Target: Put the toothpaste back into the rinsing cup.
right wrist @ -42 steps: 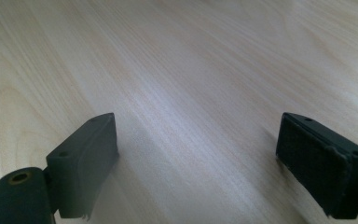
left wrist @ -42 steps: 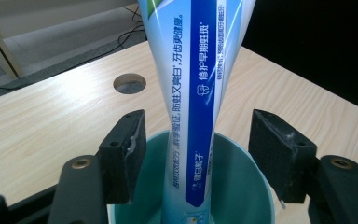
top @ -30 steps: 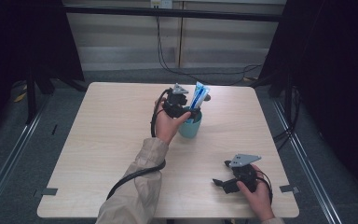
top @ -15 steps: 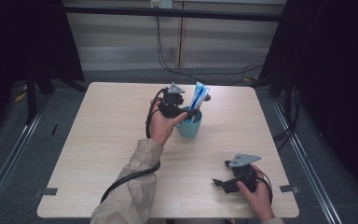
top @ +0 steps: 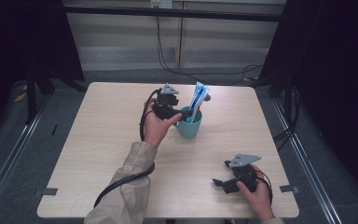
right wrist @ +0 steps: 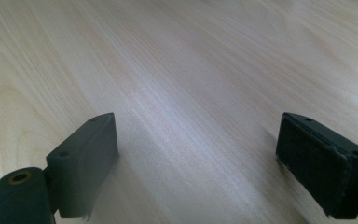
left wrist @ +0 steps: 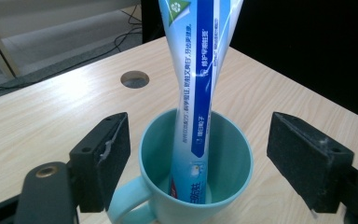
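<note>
A teal, smooth-glazed ceramic mug (top: pixel 189 125) with a curved handle stands on the pale wood-grain laminate table (top: pixel 98 140), a little far of the centre. Inside it a soft plastic toothpaste tube (top: pixel 198 100), white and blue with printed lettering and a flat crimped end, stands with its cap end on the mug's bottom and leans against the far rim, rising well above it. In the left gripper view the tube (left wrist: pixel 200 93) runs down into the mug (left wrist: pixel 196 158), whose inner wall is plain and glossy, and the handle points toward the camera at the lower left.

The left gripper (top: pixel 175 112) is black, with a grey three-cornered plate on top, and sits just left of the mug in the high view. Its jaws are spread wide: in its own view (left wrist: pixel 205 158) the two blocky, matte black pads stand on either side of the mug, apart from its wall, gripping nothing. A round hole (left wrist: pixel 134 79) is cut in the tabletop beyond the mug.

The right gripper (top: pixel 226 183) rests low over the near right part of the table, well apart from the mug. Its jaws (right wrist: pixel 200 163) are likewise spread wide over bare wood grain, with nothing between them.
</note>
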Available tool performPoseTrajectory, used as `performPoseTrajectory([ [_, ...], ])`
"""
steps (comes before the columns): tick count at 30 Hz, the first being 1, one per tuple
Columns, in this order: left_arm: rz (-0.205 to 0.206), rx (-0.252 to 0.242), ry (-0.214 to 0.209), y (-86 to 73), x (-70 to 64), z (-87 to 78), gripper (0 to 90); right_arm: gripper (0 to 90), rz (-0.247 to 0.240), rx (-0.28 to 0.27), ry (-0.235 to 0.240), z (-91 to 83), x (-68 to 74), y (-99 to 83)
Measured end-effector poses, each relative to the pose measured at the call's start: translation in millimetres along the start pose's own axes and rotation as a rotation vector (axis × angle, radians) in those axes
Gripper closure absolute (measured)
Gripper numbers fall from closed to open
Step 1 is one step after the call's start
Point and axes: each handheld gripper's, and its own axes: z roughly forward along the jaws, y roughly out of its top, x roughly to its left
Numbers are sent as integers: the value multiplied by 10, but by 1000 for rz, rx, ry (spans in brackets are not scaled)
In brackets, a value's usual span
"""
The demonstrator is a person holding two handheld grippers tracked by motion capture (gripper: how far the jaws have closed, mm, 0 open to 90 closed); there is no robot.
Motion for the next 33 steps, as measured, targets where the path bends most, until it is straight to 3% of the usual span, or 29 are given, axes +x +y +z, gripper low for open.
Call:
performPoseTrajectory([
  [10, -1, -6, -11, -30, 10, -68, 207, 121, -1, 0, 1, 0, -2, 0],
  [33, -7, -10, 7, -225, 115, -369, 205, 121, 0, 0, 3, 5, -7, 5],
])
